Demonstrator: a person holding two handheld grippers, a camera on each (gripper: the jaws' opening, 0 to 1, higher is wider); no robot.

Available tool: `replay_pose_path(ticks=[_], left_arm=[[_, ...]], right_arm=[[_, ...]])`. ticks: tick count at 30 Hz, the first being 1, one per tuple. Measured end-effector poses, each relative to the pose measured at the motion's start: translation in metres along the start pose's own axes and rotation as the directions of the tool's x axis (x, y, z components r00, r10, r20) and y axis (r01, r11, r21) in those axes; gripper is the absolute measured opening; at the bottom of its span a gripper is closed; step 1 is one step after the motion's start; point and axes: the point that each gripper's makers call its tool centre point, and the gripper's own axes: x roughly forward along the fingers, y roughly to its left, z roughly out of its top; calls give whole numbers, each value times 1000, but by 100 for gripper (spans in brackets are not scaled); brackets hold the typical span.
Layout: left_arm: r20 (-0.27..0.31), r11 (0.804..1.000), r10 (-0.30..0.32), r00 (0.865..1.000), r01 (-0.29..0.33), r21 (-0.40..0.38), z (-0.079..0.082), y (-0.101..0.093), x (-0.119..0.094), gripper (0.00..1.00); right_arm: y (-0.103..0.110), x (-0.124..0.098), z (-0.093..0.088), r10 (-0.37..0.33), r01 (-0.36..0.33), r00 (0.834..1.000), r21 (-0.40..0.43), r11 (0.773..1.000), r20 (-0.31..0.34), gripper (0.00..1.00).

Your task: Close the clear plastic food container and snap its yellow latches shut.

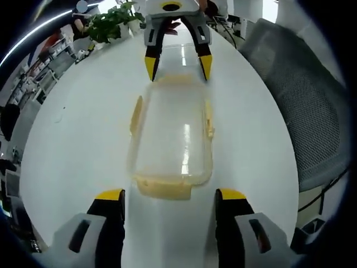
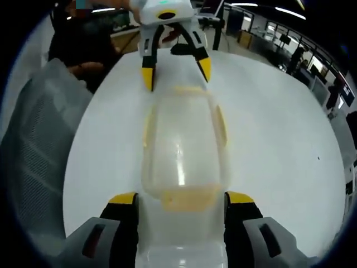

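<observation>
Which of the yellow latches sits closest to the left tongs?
The short-end latch of the container, lying just ahead of the open left tongs. The two long-side latches sit further along, and the far-end latch faces the right tongs.

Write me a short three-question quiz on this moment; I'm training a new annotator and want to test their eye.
1. True or false: the clear food container stands on the white table between the two grippers.
2. Which colour are the container's latches? A) blue B) yellow C) red
3. Fill in: the jaws of the left gripper and the right gripper are both ____, one at each short end of the container.

Key
1. True.
2. B. Pale yellow flaps show on the long sides and at the short ends.
3. Open. Each pair stands spread on either side of an end latch, with nothing clamped.
</observation>
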Motion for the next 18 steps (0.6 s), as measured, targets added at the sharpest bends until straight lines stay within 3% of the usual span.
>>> replay_pose_path(ticks=[18], left_arm=[[18, 999, -50, 999, 51, -17, 5, 4, 8, 64]], right_arm=[[-5, 7, -2, 9, -9, 1000, 6, 1000, -21, 57]])
